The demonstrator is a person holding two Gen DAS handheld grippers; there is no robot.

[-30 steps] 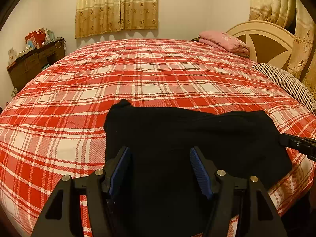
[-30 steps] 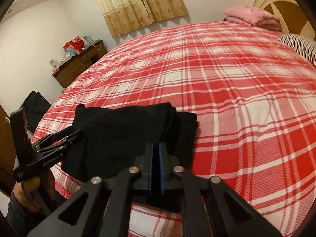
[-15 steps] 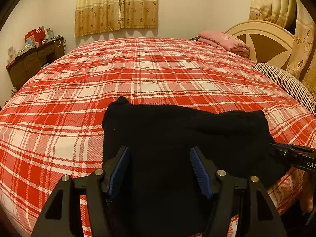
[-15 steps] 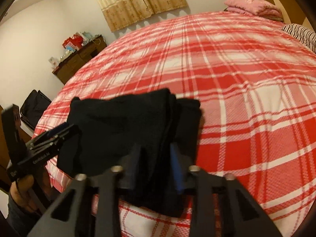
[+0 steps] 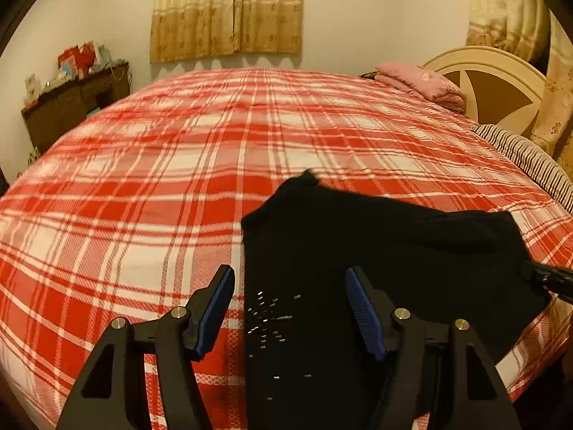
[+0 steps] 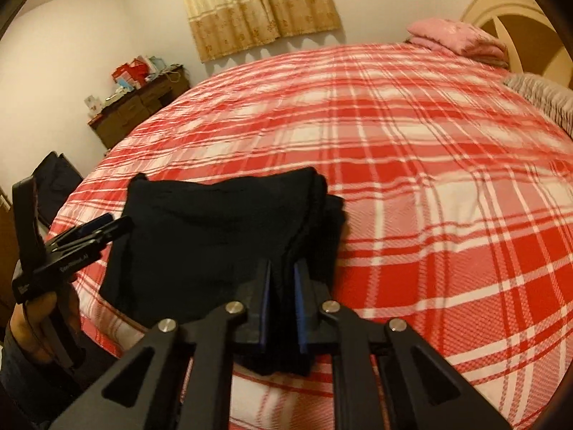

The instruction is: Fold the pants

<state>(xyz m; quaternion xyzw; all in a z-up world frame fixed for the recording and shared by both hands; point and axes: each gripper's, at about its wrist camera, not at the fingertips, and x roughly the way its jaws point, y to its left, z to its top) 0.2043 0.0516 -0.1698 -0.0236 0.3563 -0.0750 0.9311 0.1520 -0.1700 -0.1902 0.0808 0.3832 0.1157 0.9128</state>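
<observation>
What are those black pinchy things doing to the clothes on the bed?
A person is folding black pants on a bed with a red plaid bedspread, using a pinching tool in each hand. The right gripper is nearly closed around the stacked edge of the pants, near the bed's front edge. The left gripper is wide open over the other end of the pants, holding nothing. The pants already look folded into a thick, roughly rectangular bundle.
</observation>
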